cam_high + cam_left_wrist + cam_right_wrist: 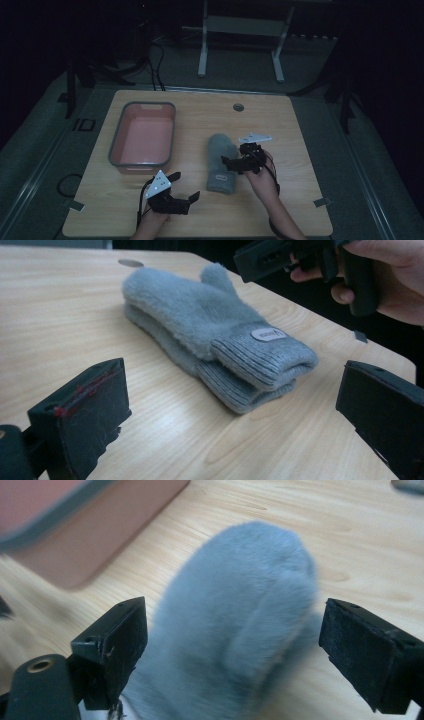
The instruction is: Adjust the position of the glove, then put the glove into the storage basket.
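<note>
A pair of grey fleece mittens (220, 164) lies stacked mid-table, knit cuffs toward the near edge, with a small label on the top cuff (268, 334). My right gripper (235, 156) is open just right of the pair and low over it. In the right gripper view its jaws stand wide on either side of the mittens' (240, 610) rounded tip, not touching it. My left gripper (184, 186) is open near the front edge, left of the cuffs and aimed at them (260, 365). The right hand (390, 275) shows beyond.
A pink basin with a grey rim (116, 145) stands left of the mittens, with nothing in it; its corner (75, 535) shows past the right jaws. A round cable hole (238, 107) is at the table's far edge. Cables and a white frame (202, 50) lie on the dark floor beyond.
</note>
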`<state>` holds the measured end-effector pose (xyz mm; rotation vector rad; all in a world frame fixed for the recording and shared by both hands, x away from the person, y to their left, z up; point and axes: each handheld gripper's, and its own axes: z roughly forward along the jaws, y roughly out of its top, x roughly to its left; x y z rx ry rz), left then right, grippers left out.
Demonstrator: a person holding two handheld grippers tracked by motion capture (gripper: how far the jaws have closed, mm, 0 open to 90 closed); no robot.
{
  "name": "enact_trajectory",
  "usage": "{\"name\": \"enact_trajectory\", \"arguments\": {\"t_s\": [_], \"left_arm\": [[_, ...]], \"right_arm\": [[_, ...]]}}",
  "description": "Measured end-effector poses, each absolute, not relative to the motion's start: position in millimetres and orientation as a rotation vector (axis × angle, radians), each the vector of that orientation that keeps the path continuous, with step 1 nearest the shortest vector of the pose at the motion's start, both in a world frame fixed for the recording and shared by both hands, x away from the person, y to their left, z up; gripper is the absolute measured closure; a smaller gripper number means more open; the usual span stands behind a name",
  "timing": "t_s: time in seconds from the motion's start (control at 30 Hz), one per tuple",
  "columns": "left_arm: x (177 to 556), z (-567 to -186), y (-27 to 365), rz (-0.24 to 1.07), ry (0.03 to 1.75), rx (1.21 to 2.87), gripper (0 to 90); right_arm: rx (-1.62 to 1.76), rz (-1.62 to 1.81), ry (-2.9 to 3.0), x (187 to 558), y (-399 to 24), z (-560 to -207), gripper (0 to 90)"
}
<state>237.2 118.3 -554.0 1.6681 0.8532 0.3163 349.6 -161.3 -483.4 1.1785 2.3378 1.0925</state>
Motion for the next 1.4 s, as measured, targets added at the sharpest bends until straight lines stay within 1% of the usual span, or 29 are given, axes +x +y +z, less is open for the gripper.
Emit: {"name": "enact_trajectory", "arguments": {"t_s": [0.07, 0.2, 0.33, 0.4, 0.5, 0.67, 0.77, 0.8, 0.83, 0.93, 1.0, 1.03, 1.1, 1.13, 1.17, 1.2, 1.23, 1.33, 1.4], "left_arm": [[235.5, -551.7, 115.3, 0.311, 0.872, 1.683, 0.9], [237.1, -549.1, 113.6, 0.316, 0.888, 1.702, 0.9], [243.8, -544.9, 114.3, 0.241, 0.915, 1.686, 0.9], [246.4, -541.1, 113.6, 0.219, 0.914, 1.684, 0.9], [250.2, -535.1, 110.9, 0.239, 0.896, 1.708, 0.9], [259.7, -524.9, 101.5, 0.268, 0.869, 1.769, 0.9], [267.6, -517.3, 93.1, 0.300, 0.841, 1.809, 0.9], [270.3, -514.3, 91.2, 0.311, 0.835, 1.810, 2.2], [273.5, -511.6, 89.7, 0.319, 0.833, 1.805, 6.9], [280.9, -506.6, 87.5, 0.326, 0.838, 1.805, 7.9], [291.4, -500.5, 85.6, 0.339, 0.839, 1.808, 13.5], [295.5, -499.3, 84.6, 0.338, 0.836, 1.815, 14.3], [304.3, -498.8, 80.9, 0.350, 0.863, 1.841, 14.5], [308.7, -499.5, 79.4, 0.346, 0.878, 1.851, 15.1], [313.2, -500.8, 77.3, 0.344, 0.903, 1.866, 15.3], [313.2, -500.8, 77.3, 0.344, 0.903, 1.866, 16.4], [322.3, -504.0, 72.6, 0.351, 0.961, 1.922, 17.6], [335.1, -509.2, 64.4, 0.325, 1.017, 2.010, 17.9], [342.8, -513.5, 60.5, 0.291, 1.037, 2.036, 17.9]], "right_arm": [[1.054, 1.032, 2.361, 351.7, -168.9, -482.9, 12.1], [1.001, 1.079, 2.377, 351.2, -188.3, -485.4, 14.5], [0.973, 1.174, 2.350, 342.7, -203.7, -488.8, 13.5], [0.980, 1.128, 2.409, 338.5, -206.2, -490.6, 13.6], [0.993, 1.109, 2.460, 331.0, -208.5, -493.4, 13.6], [1.045, 1.187, 2.379, 320.9, -218.0, -490.4, 13.2], [1.038, 1.208, 2.423, 319.7, -219.6, -492.0, 10.9], [1.041, 1.197, 2.434, 319.7, -218.8, -493.4, 10.9], [1.040, 1.185, 2.442, 320.3, -218.1, -494.7, 10.9], [1.029, 1.193, 2.455, 321.0, -216.3, -496.1, 10.9], [1.025, 1.154, 2.463, 323.1, -213.7, -497.7, 10.9], [1.032, 1.137, 2.470, 324.7, -212.7, -498.5, 11.0], [1.062, 1.143, 2.468, 328.9, -212.2, -499.0, 17.1], [1.075, 1.130, 2.466, 331.4, -211.5, -499.2, 17.6], [1.094, 1.113, 2.459, 333.6, -210.7, -498.9, 22.9], [1.094, 1.113, 2.459, 333.6, -210.7, -498.9, 22.9], [1.114, 1.138, 2.453, 337.5, -210.0, -497.7, 30.2], [1.118, 1.134, 2.452, 343.2, -206.1, -497.0, 42.2], [1.149, 1.131, 2.465, 348.0, -203.5, -499.5, 44.6]]}}
